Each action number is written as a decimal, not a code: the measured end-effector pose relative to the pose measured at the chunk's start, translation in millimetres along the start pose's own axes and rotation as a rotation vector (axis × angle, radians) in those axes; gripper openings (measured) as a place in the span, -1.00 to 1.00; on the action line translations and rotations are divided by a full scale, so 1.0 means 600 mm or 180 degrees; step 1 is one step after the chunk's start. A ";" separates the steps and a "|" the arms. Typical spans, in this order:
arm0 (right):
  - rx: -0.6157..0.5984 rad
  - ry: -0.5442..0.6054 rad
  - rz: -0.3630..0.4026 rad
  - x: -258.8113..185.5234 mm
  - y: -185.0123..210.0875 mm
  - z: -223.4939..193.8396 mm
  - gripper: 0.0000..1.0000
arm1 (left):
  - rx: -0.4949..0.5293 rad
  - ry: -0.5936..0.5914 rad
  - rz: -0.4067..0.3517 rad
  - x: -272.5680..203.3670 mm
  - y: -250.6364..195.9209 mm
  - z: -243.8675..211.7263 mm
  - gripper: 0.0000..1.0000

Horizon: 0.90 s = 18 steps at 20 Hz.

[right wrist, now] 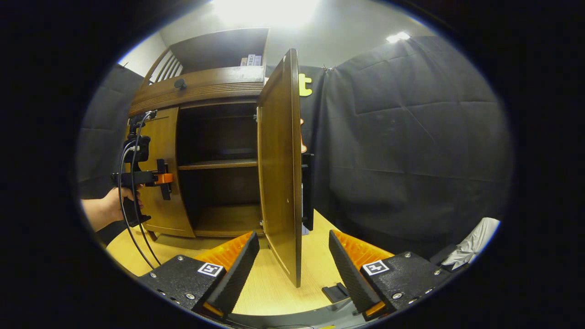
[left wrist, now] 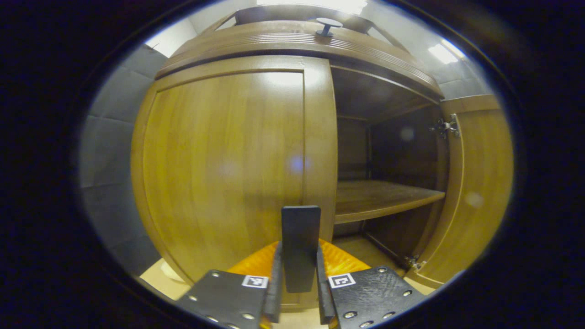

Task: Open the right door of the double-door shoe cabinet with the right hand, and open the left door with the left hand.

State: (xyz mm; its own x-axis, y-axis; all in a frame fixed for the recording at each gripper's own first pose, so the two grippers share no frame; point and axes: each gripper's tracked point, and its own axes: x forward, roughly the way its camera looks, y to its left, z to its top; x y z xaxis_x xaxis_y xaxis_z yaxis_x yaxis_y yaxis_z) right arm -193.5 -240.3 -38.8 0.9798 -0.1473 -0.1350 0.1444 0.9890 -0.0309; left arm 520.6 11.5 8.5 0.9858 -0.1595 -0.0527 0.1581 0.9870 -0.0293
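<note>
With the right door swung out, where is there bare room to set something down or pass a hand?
The shelf behind the open right door is bare, as is the cabinet floor below it. The tabletop beside that door, between the right tongs, is bare too. It is crowded at the shut left door, where the left tongs clamp its dark handle.
</note>
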 end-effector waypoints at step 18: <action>0.0069 -0.0086 0.0266 -0.002 0.065 0.012 0.89 | -0.0012 -0.0037 -0.0139 -0.107 0.015 -0.010 -0.55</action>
State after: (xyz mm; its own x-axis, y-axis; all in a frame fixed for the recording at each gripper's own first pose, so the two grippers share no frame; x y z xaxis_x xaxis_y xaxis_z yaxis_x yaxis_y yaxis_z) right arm -187.9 -201.6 -32.6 0.9919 -0.0641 -0.1094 0.0646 0.9979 0.0010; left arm 458.5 30.8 5.8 0.9785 -0.2022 -0.0398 0.2008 0.9790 -0.0351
